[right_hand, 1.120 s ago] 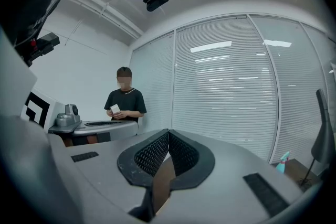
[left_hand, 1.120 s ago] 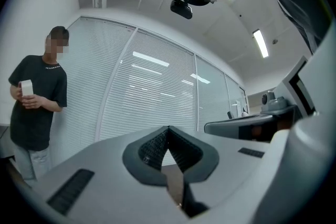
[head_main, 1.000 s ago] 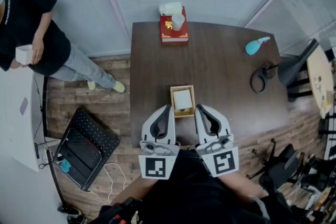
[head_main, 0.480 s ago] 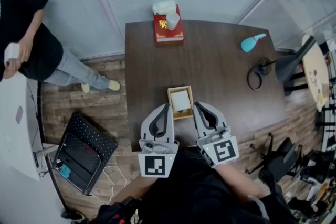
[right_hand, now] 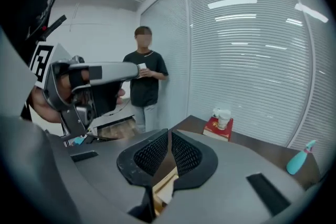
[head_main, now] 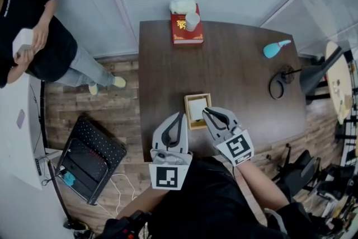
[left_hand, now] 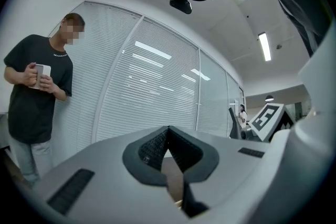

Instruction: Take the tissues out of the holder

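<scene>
With jaws pressed together and empty, the left gripper [head_main: 179, 115] and right gripper [head_main: 205, 111] flank the wooden holder [head_main: 188, 115] near the table [head_main: 240, 81] edge. Its white tissues [head_main: 197, 107], probably light, soft and easily torn, suit a gentle centre pinch.

The grey left gripper [left_hand: 168, 131] held its jaws closed; a person in a black T-shirt [left_hand: 32, 86] stood beside white slatted blinds [left_hand: 147, 92].

Tissues [head_main: 196, 106] sat in holder [head_main: 187, 113] near counter's [head_main: 235, 87] front edge. Book [head_main: 184, 35] at far edge, cup [head_main: 192, 20] on it, spray bottle [head_main: 274, 49] far right.
</scene>
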{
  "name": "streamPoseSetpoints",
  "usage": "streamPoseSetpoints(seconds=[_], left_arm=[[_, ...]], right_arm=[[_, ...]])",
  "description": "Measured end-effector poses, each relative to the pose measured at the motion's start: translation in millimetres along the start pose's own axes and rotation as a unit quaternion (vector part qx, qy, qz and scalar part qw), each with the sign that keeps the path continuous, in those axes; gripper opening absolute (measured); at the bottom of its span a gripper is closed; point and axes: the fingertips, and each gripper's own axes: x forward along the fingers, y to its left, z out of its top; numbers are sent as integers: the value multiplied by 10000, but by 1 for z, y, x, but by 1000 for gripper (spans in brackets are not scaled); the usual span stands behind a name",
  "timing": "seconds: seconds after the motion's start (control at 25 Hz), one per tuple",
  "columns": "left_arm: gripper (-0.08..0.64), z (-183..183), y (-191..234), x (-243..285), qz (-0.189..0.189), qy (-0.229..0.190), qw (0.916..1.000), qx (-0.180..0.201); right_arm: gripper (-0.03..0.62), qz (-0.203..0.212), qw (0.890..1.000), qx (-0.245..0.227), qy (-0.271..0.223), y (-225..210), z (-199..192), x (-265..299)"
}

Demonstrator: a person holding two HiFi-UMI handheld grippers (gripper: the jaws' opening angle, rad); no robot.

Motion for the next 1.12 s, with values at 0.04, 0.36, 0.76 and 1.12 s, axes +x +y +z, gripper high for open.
streamPoseSetpoints(seconds=[0.04,0.36,0.76,1.12], left_arm=[[-2,-2,3,0,11,27,10000,-11],[-2,-3,18,-2,82,29,9999,-79],[-2,-9,24,-10,113,209,9997,-35],[-2,-17,36,-16,184,352,9992,-8]], right_arm=[[11,101,9999,-78,110,1,-6,5],[11,923,9883,-364,1161,7,-72,36],[222,1927,9212,-2066,2677,6,-158,67],[383,2587,8339,-3376,3516,5,-209,91]])
